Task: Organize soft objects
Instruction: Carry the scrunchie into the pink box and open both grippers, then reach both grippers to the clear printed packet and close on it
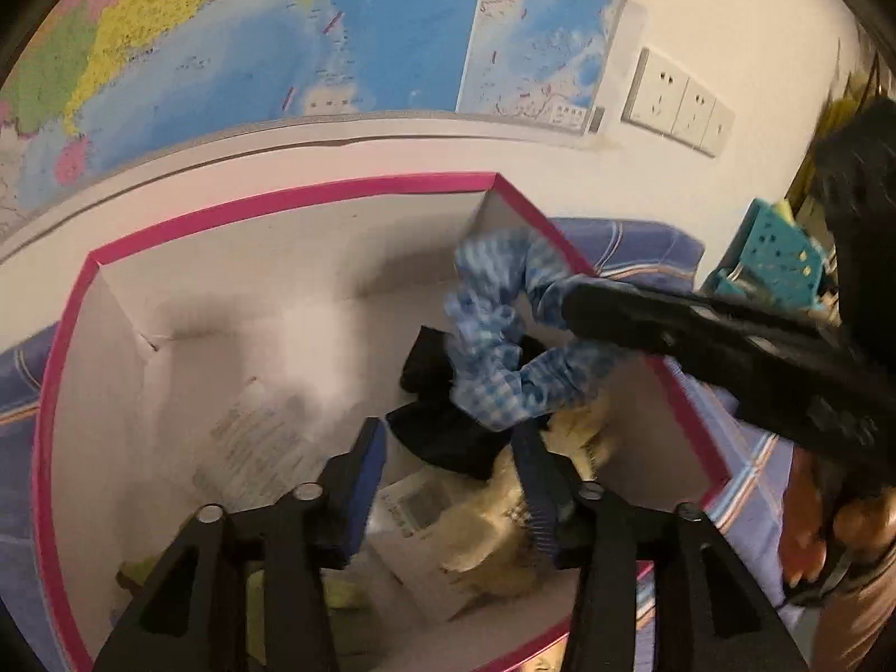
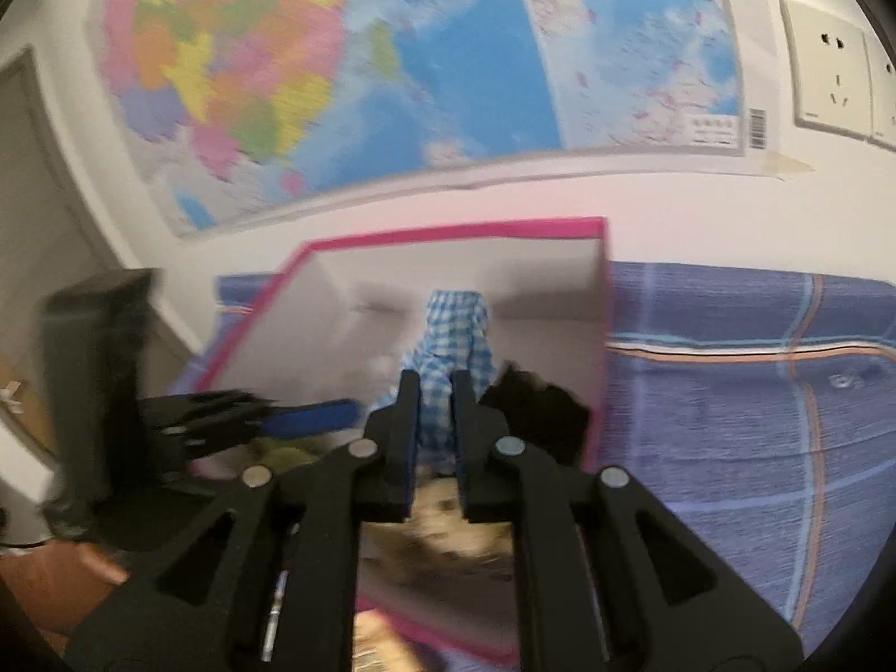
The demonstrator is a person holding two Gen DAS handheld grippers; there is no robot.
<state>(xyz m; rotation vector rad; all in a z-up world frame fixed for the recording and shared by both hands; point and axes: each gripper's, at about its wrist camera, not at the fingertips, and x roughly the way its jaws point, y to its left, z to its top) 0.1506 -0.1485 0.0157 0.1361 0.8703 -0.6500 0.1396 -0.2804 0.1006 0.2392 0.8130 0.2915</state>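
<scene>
A white box with a pink rim (image 1: 280,204) sits on a blue plaid bedsheet (image 2: 728,420). My right gripper (image 2: 435,386) is shut on a blue-and-white checked scrunchie (image 2: 456,330) and holds it over the box; it also shows in the left wrist view (image 1: 493,330), hanging from the right gripper (image 1: 582,305). My left gripper (image 1: 448,437) is open, inside the box, above a black cloth (image 1: 448,437) and a cream fluffy item (image 1: 504,537). A yellow-green soft item (image 1: 336,599) lies low in the box.
A map (image 1: 280,28) and wall sockets (image 1: 677,103) are on the wall behind the box. A teal perforated basket (image 1: 778,252) stands at the right. Printed paper (image 1: 257,437) lies on the box floor.
</scene>
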